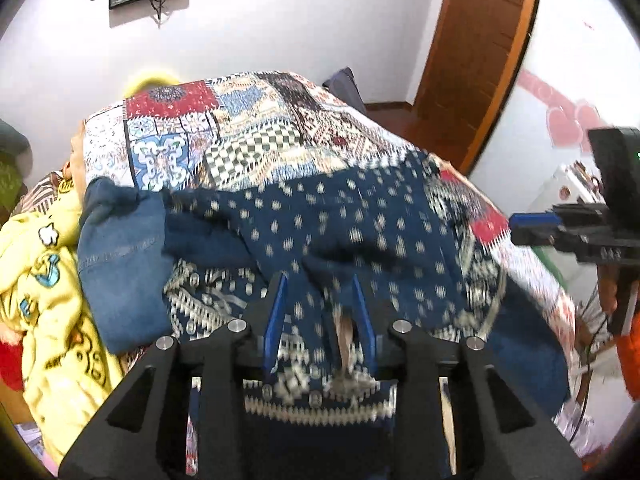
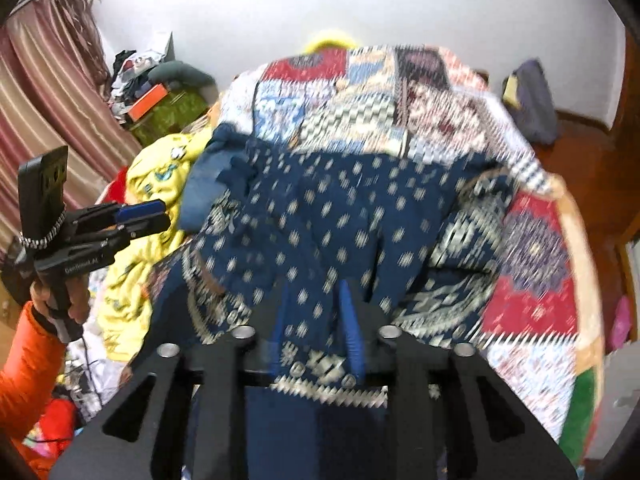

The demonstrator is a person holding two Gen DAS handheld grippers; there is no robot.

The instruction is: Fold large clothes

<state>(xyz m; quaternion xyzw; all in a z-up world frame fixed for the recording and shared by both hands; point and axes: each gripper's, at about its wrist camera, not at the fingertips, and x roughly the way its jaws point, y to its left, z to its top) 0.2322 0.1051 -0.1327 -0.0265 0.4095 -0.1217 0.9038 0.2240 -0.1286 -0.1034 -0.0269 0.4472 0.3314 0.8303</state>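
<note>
A large dark blue garment (image 1: pixel 340 216) with white dots and patterned borders lies spread on the bed, blurred in both views (image 2: pixel 320 208). My left gripper (image 1: pixel 320 284) is over its near hem. The blue pads stand apart, with a loose strip of the cloth running between them. My right gripper (image 2: pixel 315 286) is over the same hem further right, its pads also apart with cloth between them. Each gripper shows in the other's view: the left gripper (image 2: pixel 164 213) at the left edge, the right gripper (image 1: pixel 516 227) at the right edge.
The bed carries a patchwork cover (image 1: pixel 248 128). A blue denim piece (image 1: pixel 120 264) and a yellow printed blanket (image 1: pixel 48 280) lie to the left. A hand in an orange sleeve (image 2: pixel 24 360) holds the left gripper. A wooden door (image 1: pixel 480 40) stands at the right and striped curtains (image 2: pixel 40 100) at the left.
</note>
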